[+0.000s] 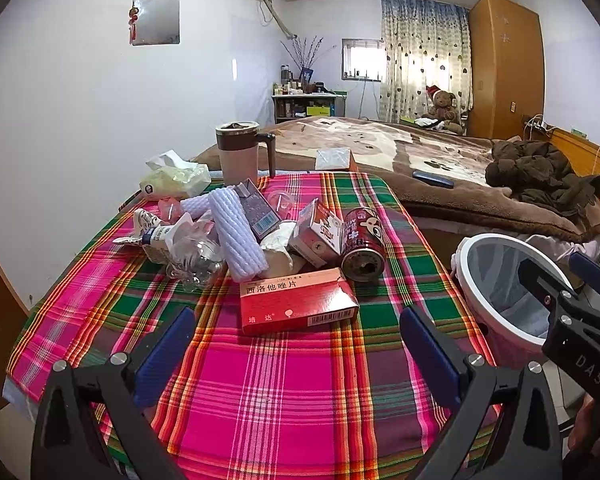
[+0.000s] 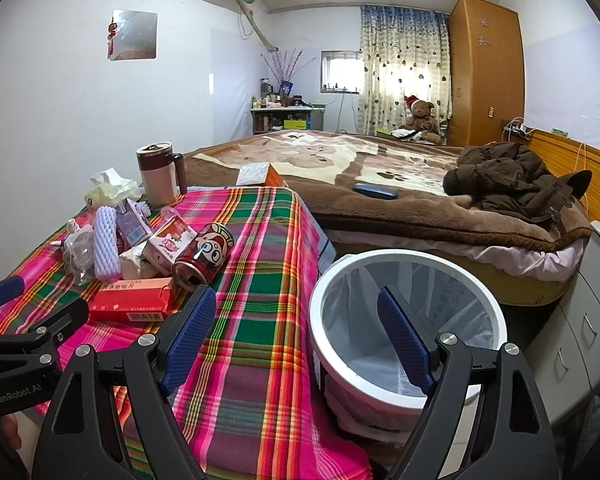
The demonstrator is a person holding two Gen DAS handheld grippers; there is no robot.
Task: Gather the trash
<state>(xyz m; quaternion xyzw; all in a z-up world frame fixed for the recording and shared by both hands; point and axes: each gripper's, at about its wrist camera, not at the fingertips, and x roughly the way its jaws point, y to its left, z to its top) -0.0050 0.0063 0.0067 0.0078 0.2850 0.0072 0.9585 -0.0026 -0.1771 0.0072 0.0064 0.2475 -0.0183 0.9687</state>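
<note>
Left wrist view: left gripper [image 1: 296,340] spread wide, empty, low over the plaid tablecloth [image 1: 284,400]. Red medicine box [image 1: 298,300] dead ahead, just beyond the tips, long axis lying across the gap. Red can [image 1: 362,244] behind it, w/ foam sleeve [image 1: 236,236] in the pile.

Right wrist view: right gripper [image 2: 296,336] also spread, empty, straddling the table edge and white-rimmed bin [image 2: 500,320]. Box sits off left, so left arm's nearer.
</note>
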